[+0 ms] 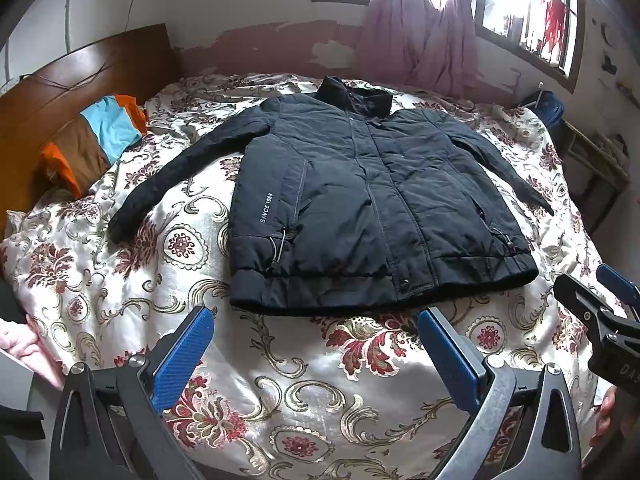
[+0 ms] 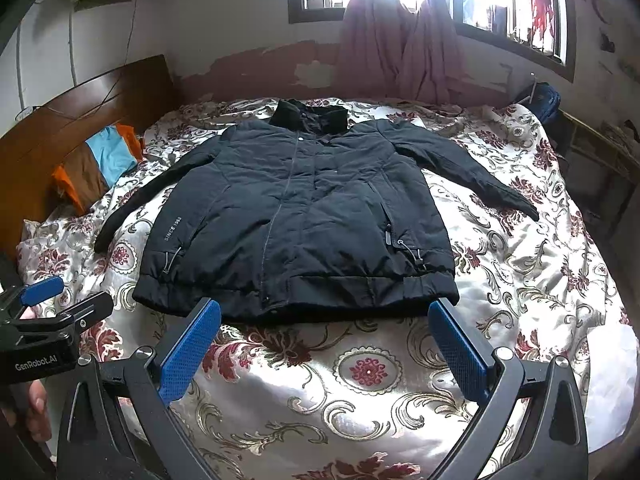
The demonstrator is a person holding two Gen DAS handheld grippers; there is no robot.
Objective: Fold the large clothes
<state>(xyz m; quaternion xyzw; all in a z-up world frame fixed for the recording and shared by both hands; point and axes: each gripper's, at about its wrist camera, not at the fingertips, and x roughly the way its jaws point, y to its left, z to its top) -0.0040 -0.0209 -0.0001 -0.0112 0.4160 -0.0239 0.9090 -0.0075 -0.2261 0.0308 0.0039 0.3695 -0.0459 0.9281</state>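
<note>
both grippers, left and right, hang wide and empty over the quilt, just short of the jacket spread flat mid-bed. its padded, slick shell could slip a shallow pinch, springing any fold open.

Bed w/ floral cover, dark jacket flat (sleeves out), folded clothes
</note>
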